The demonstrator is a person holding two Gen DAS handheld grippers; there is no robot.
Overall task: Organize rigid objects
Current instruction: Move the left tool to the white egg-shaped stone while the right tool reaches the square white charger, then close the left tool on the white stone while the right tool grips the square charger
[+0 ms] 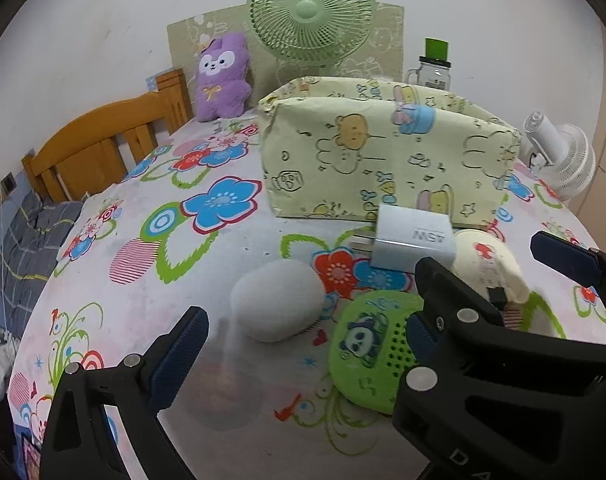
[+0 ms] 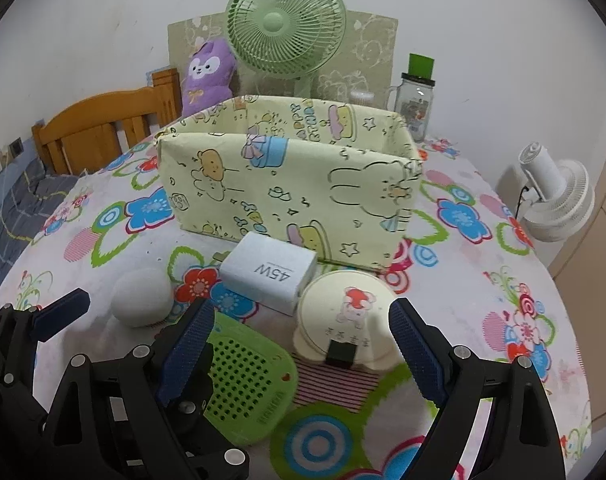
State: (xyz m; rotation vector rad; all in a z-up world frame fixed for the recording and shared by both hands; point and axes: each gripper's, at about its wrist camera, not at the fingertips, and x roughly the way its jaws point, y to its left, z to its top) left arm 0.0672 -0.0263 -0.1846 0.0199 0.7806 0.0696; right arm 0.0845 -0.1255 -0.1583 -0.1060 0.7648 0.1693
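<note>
A cream cartoon-print fabric box [image 1: 383, 160] [image 2: 291, 184] stands open-topped on the flowered tablecloth. In front of it lie a white 45W charger [image 1: 413, 240] [image 2: 269, 272], a white rounded case [image 1: 277, 300] [image 2: 143, 298], a green perforated panda item [image 1: 371, 348] [image 2: 247, 372] and a cream round item [image 1: 487, 268] [image 2: 343, 316] with a black clip. My left gripper [image 1: 305, 316] is open, with the white case and the green item ahead between its fingers. Close beside it, my right gripper [image 2: 303, 304] is open and straddles the cream round item without touching it.
Behind the box are a green desk fan [image 2: 285, 24], a purple plush toy [image 1: 221, 76] and a glass jar with a green lid [image 2: 417, 96]. A white fan [image 2: 559, 196] stands off the table's right edge. A wooden headboard [image 1: 99, 140] is at the left.
</note>
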